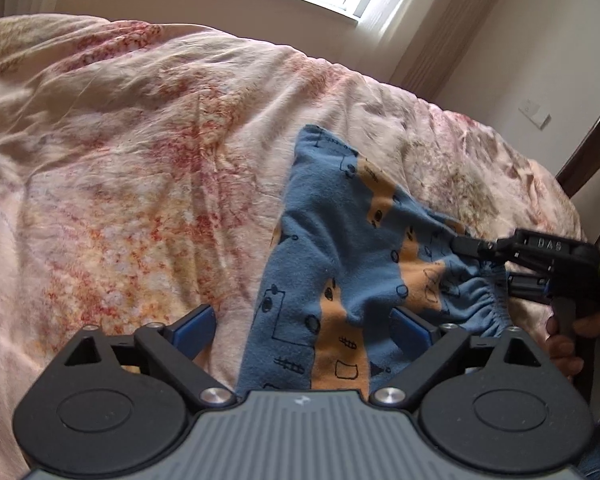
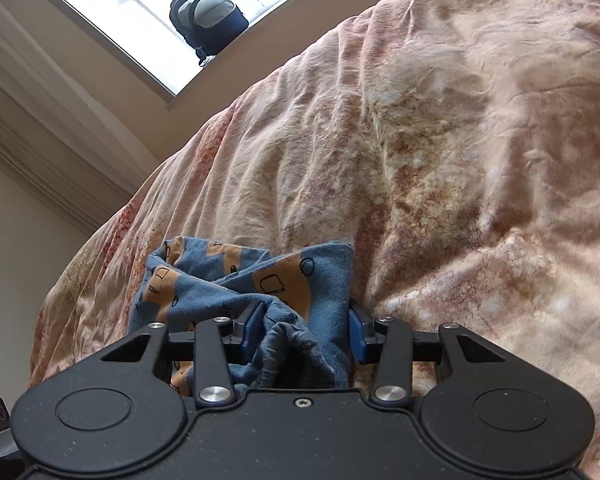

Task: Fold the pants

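Blue pants with orange patches and black doodles [image 1: 332, 240] lie crumpled on a flowered quilt [image 1: 140, 160], the gathered waistband toward the right. My left gripper [image 1: 305, 328] stands open and wide over one leg; the cloth lies between its blue pads without being pinched. In the left wrist view my right gripper [image 1: 484, 264] reaches in from the right at the waistband, held by a hand [image 1: 580, 344]. The right wrist view shows that gripper [image 2: 305, 330] with bunched pants cloth [image 2: 284, 280] filling the gap and touching both blue pads.
The quilt [image 2: 460, 160] covers the whole bed and is wrinkled. A dark backpack [image 2: 208, 16] sits on the window sill behind the bed. A wooden bed end [image 1: 592, 148] and a wall switch [image 1: 534, 114] are at the right.
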